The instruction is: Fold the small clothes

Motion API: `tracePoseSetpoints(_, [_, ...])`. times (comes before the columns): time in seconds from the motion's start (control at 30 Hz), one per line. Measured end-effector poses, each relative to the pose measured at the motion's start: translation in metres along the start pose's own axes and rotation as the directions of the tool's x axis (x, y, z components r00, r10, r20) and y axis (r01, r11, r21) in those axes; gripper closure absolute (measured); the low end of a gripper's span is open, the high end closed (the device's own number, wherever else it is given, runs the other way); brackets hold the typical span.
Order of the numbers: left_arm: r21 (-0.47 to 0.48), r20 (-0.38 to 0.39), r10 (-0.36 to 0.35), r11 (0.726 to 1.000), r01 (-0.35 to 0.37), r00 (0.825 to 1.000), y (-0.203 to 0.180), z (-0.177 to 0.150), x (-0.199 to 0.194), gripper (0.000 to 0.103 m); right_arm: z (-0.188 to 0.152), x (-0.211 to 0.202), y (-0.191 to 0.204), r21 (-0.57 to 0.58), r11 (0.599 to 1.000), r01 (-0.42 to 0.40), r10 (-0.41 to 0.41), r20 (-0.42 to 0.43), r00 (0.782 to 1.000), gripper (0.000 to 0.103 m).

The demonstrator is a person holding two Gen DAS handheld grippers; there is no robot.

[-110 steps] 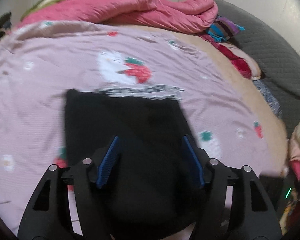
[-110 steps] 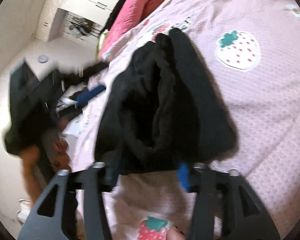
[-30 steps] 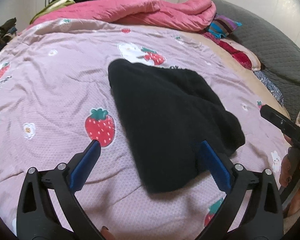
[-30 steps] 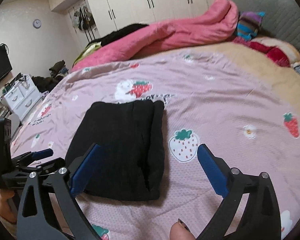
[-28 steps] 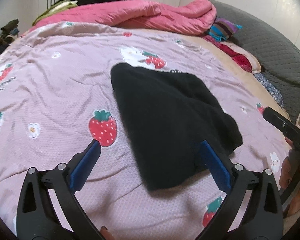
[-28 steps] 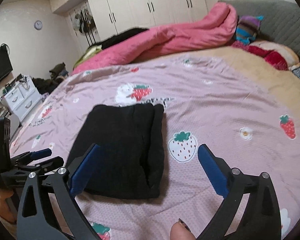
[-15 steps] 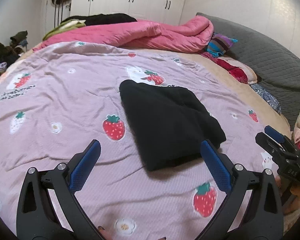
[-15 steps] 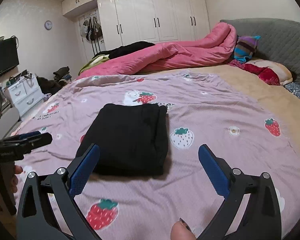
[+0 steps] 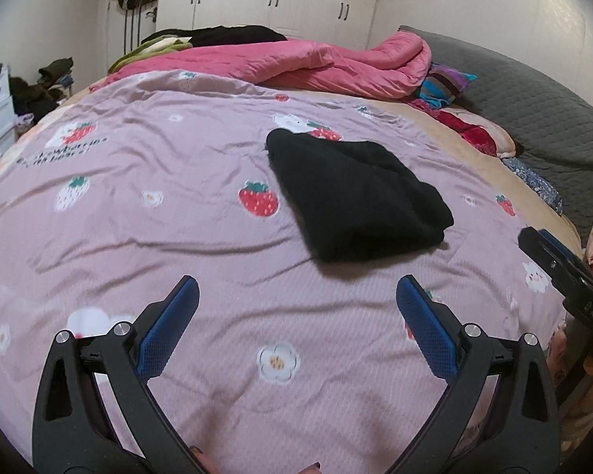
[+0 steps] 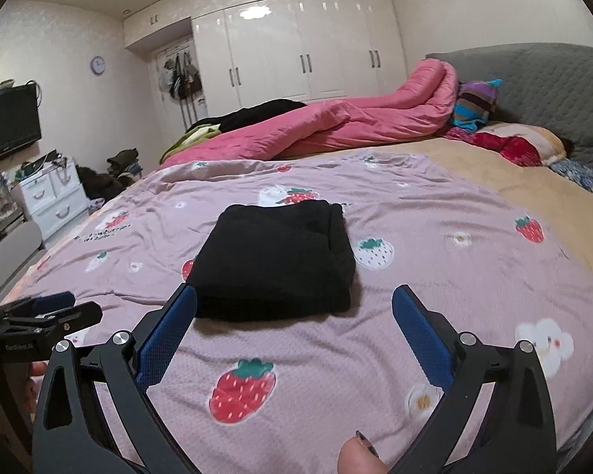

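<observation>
A black garment (image 9: 354,195), folded into a compact rectangle, lies flat on the pink strawberry-print bedsheet (image 9: 158,213); it also shows in the right wrist view (image 10: 276,260). My left gripper (image 9: 296,290) is open and empty, held back from the garment's near edge. My right gripper (image 10: 294,298) is open and empty, just short of the garment's near edge. The right gripper shows at the right edge of the left wrist view (image 9: 561,264), and the left gripper at the left edge of the right wrist view (image 10: 47,316).
A pink quilt (image 9: 308,65) is heaped at the far side of the bed. Striped and red cushions (image 9: 446,87) lie against a grey headboard (image 9: 533,106). White wardrobes (image 10: 304,47), a TV (image 10: 8,126) and white drawers (image 10: 47,197) line the walls.
Both grippers have let go of the garment and pulled back and up from it. The garment lies folded on the sheet and looks smaller and farther away now.
</observation>
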State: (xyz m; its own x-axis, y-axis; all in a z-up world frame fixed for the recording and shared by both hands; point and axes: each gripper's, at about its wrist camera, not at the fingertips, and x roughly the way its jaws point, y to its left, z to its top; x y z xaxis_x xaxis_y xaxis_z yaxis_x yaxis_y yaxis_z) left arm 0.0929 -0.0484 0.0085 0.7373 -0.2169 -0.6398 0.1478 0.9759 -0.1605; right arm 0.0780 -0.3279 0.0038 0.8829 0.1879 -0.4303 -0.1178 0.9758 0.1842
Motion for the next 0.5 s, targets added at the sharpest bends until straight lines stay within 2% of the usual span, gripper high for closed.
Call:
tracePoseSetpoints(0.13, [-0.021,-0.011,-0.004,1.0,0.004,1.0,0.004,-0.014,-0.002,0.009,-0.015,-0.012,0.009,-0.05,0.997,0.058,-0.057,0.018,0.998,0.004])
tracePoseSetpoints(0.4, [-0.032,-0.01,0.003,0.999,-0.003,1.0,0.009,-0.032,-0.004,0.009,-0.044,-0.014,0.006,-0.003,1.0,0.03,-0.03,-0.057,0.998,0.004])
tracePoseSetpoints(0.5, [-0.002,-0.014,0.029,1.0,-0.029,0.999,0.005,-0.036,0.004,0.009,-0.046,-0.01,0.011,-0.029,0.999,0.043,-0.045,-0.07,0.996,0.004])
